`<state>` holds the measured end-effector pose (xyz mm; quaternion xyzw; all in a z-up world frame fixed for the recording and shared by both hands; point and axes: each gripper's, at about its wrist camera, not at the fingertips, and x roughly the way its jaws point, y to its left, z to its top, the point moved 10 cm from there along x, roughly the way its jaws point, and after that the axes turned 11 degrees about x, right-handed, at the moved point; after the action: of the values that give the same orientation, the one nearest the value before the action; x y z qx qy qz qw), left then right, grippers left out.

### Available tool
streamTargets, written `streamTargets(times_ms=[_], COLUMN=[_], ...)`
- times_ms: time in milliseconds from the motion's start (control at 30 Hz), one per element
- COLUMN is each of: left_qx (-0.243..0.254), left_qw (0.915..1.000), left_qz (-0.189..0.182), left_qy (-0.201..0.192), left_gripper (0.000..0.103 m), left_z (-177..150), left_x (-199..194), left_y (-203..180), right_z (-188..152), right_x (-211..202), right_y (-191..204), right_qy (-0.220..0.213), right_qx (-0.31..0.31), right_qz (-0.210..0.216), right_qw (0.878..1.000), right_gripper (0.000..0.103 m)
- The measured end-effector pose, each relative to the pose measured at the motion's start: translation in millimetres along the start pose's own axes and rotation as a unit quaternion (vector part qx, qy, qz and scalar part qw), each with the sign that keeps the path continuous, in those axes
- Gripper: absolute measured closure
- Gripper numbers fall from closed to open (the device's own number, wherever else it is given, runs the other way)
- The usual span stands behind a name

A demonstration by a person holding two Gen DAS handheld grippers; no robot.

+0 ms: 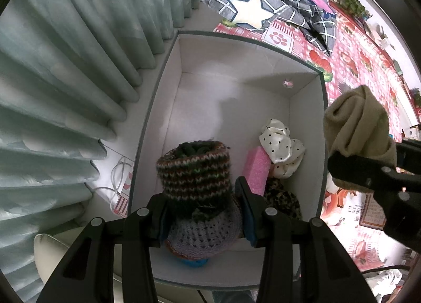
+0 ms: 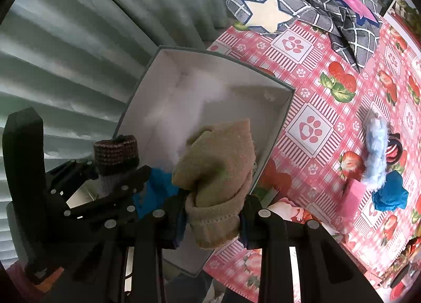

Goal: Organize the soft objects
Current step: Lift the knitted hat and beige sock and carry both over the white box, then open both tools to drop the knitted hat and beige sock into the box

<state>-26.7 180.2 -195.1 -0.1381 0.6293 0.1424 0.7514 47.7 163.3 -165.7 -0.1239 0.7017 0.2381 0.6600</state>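
Note:
A white open box [image 1: 168,108] stands on the table by the curtain. My left gripper [image 1: 201,213] is shut on a knitted sock with a striped brown cuff [image 1: 194,171] and holds it inside the box's near end. My right gripper [image 2: 213,213] is shut on a rolled beige sock [image 2: 218,171], held above the box's right wall [image 2: 273,140]. The beige sock also shows in the left wrist view [image 1: 360,126]. In the box lie a white polka-dot scrunchie [image 1: 279,145], a pink sponge [image 1: 256,168] and a leopard-print piece [image 1: 284,200].
On the strawberry tablecloth [image 2: 329,108] to the right lie a light blue fluffy item [image 2: 376,150], a blue cloth [image 2: 389,192] and a pink block [image 2: 352,197]. A grey checked blanket with a star [image 2: 302,5] lies at the back. A curtain [image 1: 65,66] hangs at left.

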Motion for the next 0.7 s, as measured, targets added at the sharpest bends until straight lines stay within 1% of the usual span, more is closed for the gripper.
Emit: streamTargets(times_ms=[267,500,567,600,633,667,700], left_qx=[0.001,0.005,0.003,0.002,0.0,-0.002,-0.004], left_qw=[1.0,0.9999,0.9999,0.9999,0.9999,0.9999,0.9999], left_qz=[0.003,0.009,0.009,0.01,0.01,0.01,0.009], left_qy=[0.002,0.001,-0.001,-0.003,-0.005,-0.007,-0.01], left_gripper=[0.054,0.052,0.044,0.041,0.035,0.027,0.023], left_z=[2,5,6,6,6,7,8], left_x=[2,2,2,1,1,0,-1], left_y=[-2,-5,-6,-5,-5,-4,-4], right_z=[5,11,13,14,14,16,16], right_x=[4,4,4,5,4,2,1], right_y=[5,6,6,5,5,5,6], right_qy=[0.004,-0.002,-0.001,-0.001,-0.002,-0.008,-0.011], right_qx=[-0.005,-0.008,-0.008,-0.006,-0.006,-0.005,-0.007], right_qz=[0.001,0.003,0.002,0.001,0.0,0.0,0.0], right_qw=[1.0,1.0,1.0,1.0,1.0,1.0,1.0], right_gripper=[0.07,0.07,0.069,0.065,0.052,0.046,0.046])
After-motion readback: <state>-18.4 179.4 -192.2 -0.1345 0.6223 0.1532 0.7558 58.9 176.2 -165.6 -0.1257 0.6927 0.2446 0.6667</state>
